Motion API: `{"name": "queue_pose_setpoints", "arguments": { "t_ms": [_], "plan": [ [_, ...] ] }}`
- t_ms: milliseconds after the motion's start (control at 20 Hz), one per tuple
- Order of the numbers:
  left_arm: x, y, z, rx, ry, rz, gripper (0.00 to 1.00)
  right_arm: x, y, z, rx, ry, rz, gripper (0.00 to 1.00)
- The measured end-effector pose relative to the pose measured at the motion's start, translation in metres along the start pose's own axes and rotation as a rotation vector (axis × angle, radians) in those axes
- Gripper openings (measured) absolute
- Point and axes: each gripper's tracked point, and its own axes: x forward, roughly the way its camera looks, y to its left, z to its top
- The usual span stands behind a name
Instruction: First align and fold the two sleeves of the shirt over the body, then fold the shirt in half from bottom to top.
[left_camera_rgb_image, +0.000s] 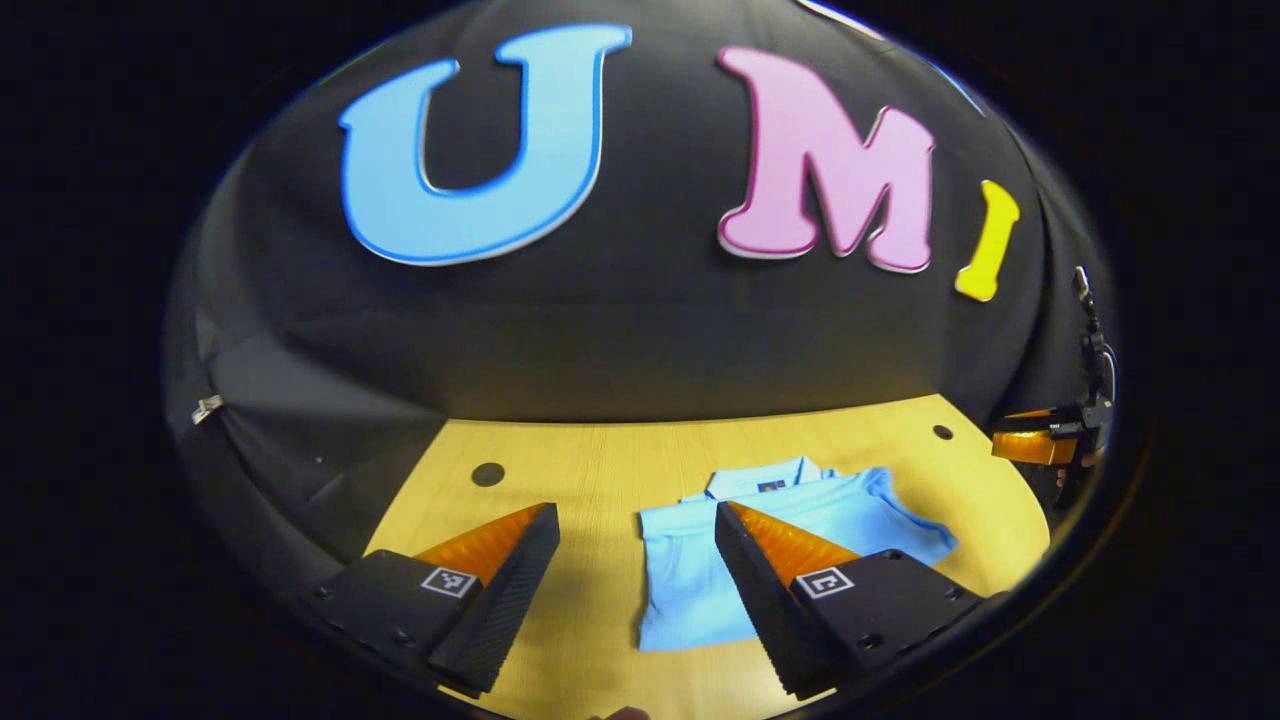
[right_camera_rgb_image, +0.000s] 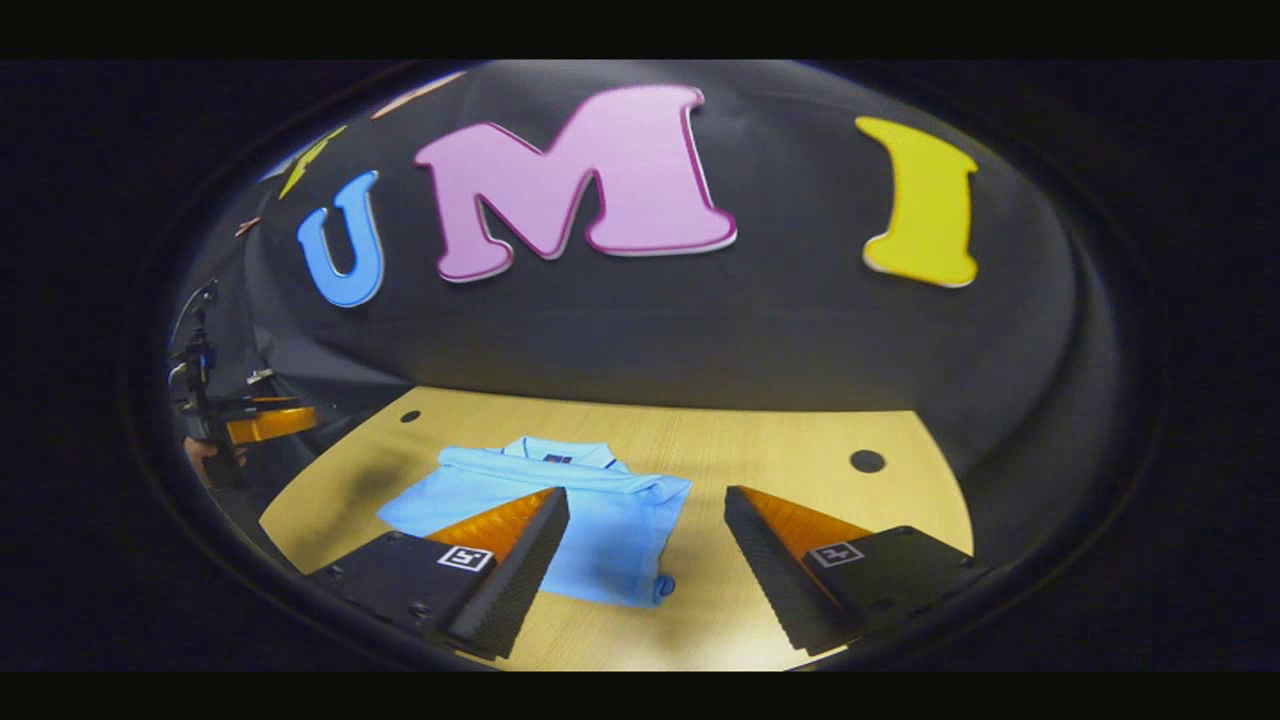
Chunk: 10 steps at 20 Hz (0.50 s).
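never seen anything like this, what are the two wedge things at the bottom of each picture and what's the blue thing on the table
The wedges are the two fingers of a handheld gripper. A person holds one such tool in each hand, and a fisheye camera rides on each, looking forward along its fingers.

The left gripper view looks past the left gripper; the right gripper view looks past the right gripper. Both stand open and hold nothing. Each view also catches the other gripper far off at its edge.

On the wooden table lies a light blue shirt with a collar, partly folded: cloth is laid across its chest. Which sleeves are folded in is hard to tell. The dark round spots are holes or marks in the tabletop.
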Motion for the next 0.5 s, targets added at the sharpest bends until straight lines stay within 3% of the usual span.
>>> {"name": "queue_pose_setpoints", "arguments": {
  "t_ms": [200, 500],
  "plan": [
    [-0.136, -0.02, 0.001, 0.108, -0.16, 0.007, 1.0, -0.116, 0.029, 0.016, -0.004, -0.146, -0.089, 0.98],
    [-0.286, -0.046, -0.001, 0.015, -0.308, -0.002, 0.99, -0.284, 0.083, 0.05, -0.041, -0.388, -0.188, 0.97]
  ]
}}
